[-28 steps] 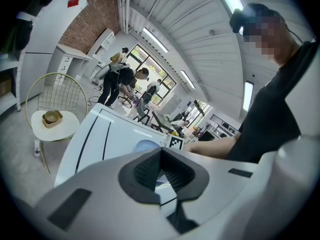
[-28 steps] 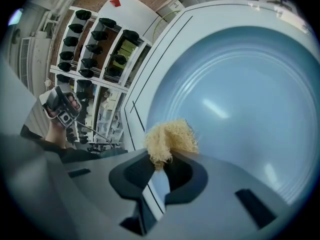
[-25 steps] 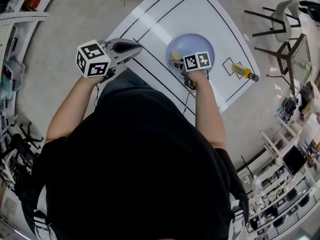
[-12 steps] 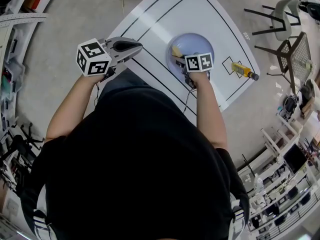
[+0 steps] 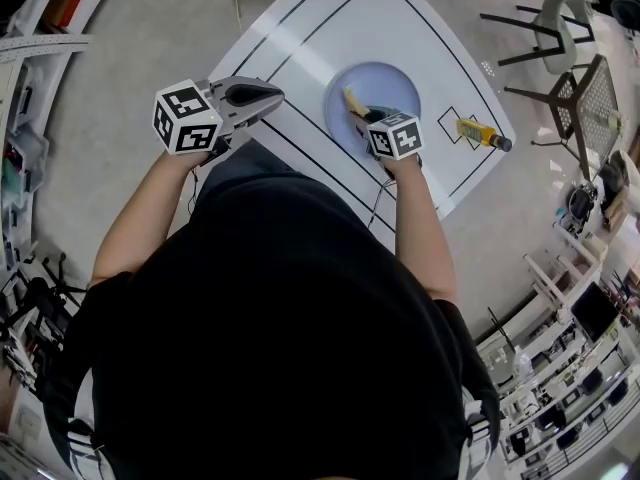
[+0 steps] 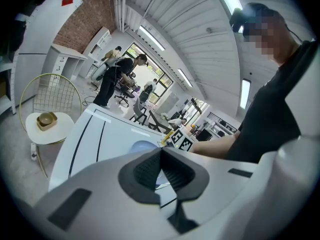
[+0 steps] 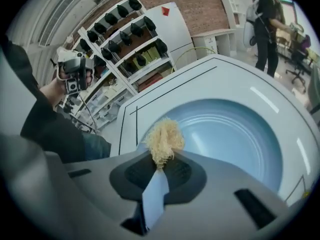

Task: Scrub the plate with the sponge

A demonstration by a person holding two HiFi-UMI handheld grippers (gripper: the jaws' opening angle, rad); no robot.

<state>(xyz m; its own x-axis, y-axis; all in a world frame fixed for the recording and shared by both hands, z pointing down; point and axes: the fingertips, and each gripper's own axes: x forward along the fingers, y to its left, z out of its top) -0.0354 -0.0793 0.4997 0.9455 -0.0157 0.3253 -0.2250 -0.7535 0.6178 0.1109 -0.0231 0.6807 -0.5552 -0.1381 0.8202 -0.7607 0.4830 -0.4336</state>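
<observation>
Right gripper view: the right gripper (image 7: 159, 165) clamps a yellow sponge (image 7: 164, 136) over the blue plate (image 7: 235, 134). The left gripper (image 6: 161, 159), jaws together and empty, hovers near the white table's (image 5: 300, 28) left corner.

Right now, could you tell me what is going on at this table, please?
A person works with a handheld gripper in each hand. The right gripper is shut on a yellow sponge and holds it over the left part of the pale blue plate, which lies on the white table. The left gripper is shut on nothing and held off to the left, away from the plate. A yellow bottle lies to the plate's right.
</observation>
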